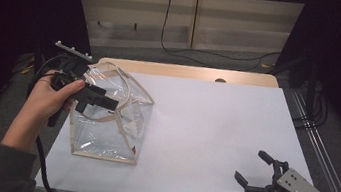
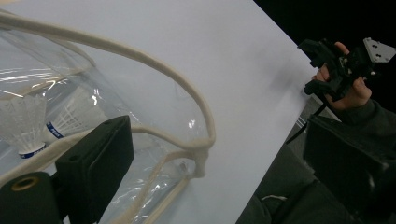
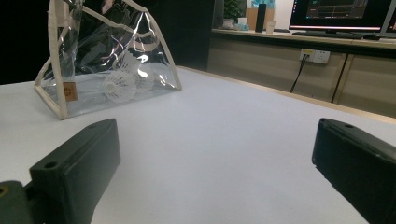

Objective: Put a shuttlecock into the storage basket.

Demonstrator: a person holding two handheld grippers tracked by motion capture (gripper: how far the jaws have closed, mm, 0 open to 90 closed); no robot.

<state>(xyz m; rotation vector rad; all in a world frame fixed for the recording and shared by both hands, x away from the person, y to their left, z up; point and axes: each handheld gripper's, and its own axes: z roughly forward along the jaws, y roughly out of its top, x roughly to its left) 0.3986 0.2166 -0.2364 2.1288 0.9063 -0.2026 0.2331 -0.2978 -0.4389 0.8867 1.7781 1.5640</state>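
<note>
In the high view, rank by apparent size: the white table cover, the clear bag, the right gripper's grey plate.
1. White table cover, largest.
2. Clear bag.
3. Grey plate on the right gripper, smallest; it sits nearer the camera, yet the order holds.

High view looks fwd and down from above the person's side onto the table (image 1: pixel 214 132). Left gripper view sits close on the clear bag (image 2: pixel 93 93), facing across the table. Right gripper view is low, farther off; both share bag (image 3: pixel 107 60) and table.
</note>
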